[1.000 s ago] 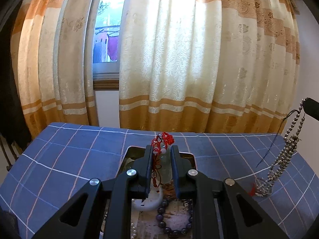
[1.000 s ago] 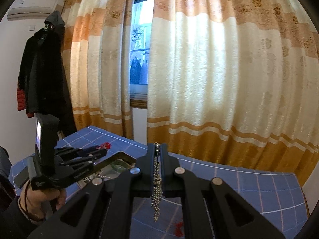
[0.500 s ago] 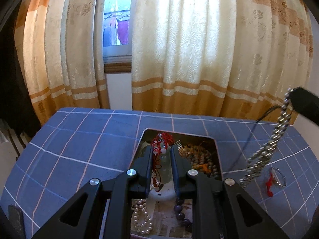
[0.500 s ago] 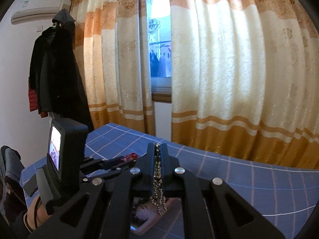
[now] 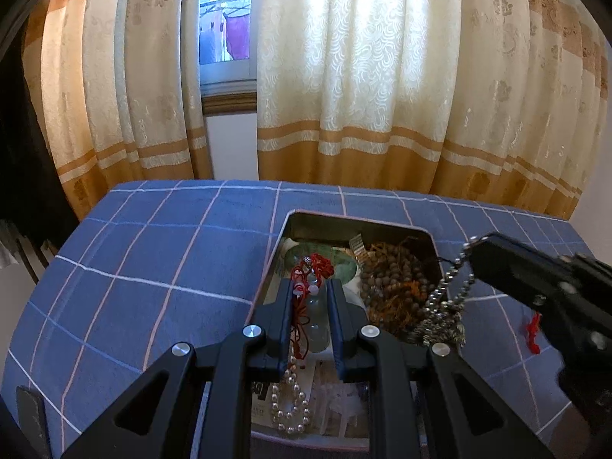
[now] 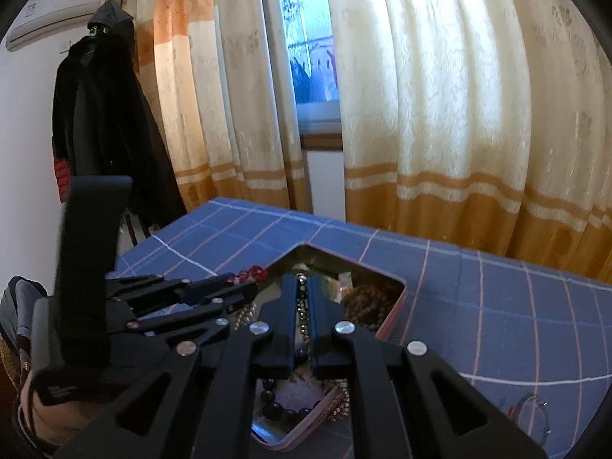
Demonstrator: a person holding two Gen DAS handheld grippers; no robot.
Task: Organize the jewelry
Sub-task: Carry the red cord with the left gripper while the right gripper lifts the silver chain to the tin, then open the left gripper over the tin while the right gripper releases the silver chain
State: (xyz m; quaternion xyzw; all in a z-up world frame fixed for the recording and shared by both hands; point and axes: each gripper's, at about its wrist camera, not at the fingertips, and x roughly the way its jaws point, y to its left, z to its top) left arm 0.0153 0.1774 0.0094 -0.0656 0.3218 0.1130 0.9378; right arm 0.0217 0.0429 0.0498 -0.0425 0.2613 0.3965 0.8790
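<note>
An open metal box (image 5: 359,225) lies on the blue checked cloth and holds brown prayer beads (image 5: 394,279), a green bangle (image 5: 338,262) and a pearl bracelet (image 5: 290,401). My left gripper (image 5: 310,285) hangs over the box's left half. It is shut on a red-cord pendant (image 5: 306,294) with a pale stone. My right gripper (image 6: 302,279) is shut on a silver bead chain (image 6: 302,306). In the left wrist view the right gripper (image 5: 474,248) comes in from the right, and the silver chain (image 5: 447,290) droops onto the box's right edge. A dark bead bracelet (image 6: 287,409) lies in the box under the right gripper.
A red thread with a metal ring (image 5: 533,329) lies on the cloth right of the box. Striped curtains (image 5: 363,95) and a window stand behind the table. Dark coats (image 6: 103,114) hang at the left wall. A hand (image 6: 42,409) holds the left gripper's handle.
Both grippers have sunk toward the box. The right gripper has swung left over it, and the silver chain's lower end now rests at the box's right edge instead of hanging free.
</note>
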